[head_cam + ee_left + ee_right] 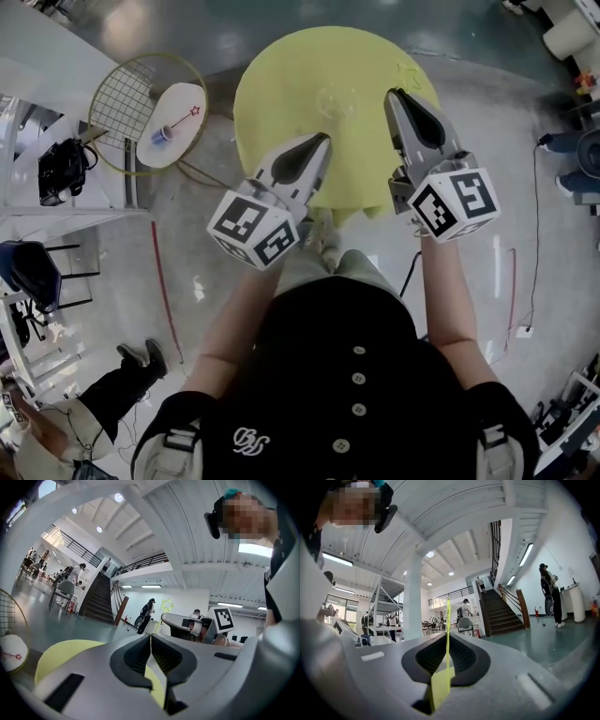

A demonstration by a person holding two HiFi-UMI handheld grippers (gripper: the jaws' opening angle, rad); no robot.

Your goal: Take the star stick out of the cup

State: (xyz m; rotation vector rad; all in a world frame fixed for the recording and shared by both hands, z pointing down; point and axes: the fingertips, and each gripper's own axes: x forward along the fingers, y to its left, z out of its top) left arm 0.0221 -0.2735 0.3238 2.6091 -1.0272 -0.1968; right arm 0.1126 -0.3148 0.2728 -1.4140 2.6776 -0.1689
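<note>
Stage: approach; removal not yet begun.

Task item: star stick, leaning in a small blue cup on a white side table. It sits well off to the left of the left gripper, with nothing touching it.

Jaws of the left gripper: pressed together, nothing between them, nose tilted out over a yellow table.

Jaws of the right gripper: drawn close, with a thin yellow-green sliver showing in the slit. I cannot tell whether that is something pinched or only the table behind.

Arms: both forearms out in front of the body, elbows bent, grippers side by side.

Next move, by my reckoning: carry the left gripper leftward to the cup, spread the jaws, close on the shaft below the star, and lift along the stick's own line so the cup does not tip.
</note>
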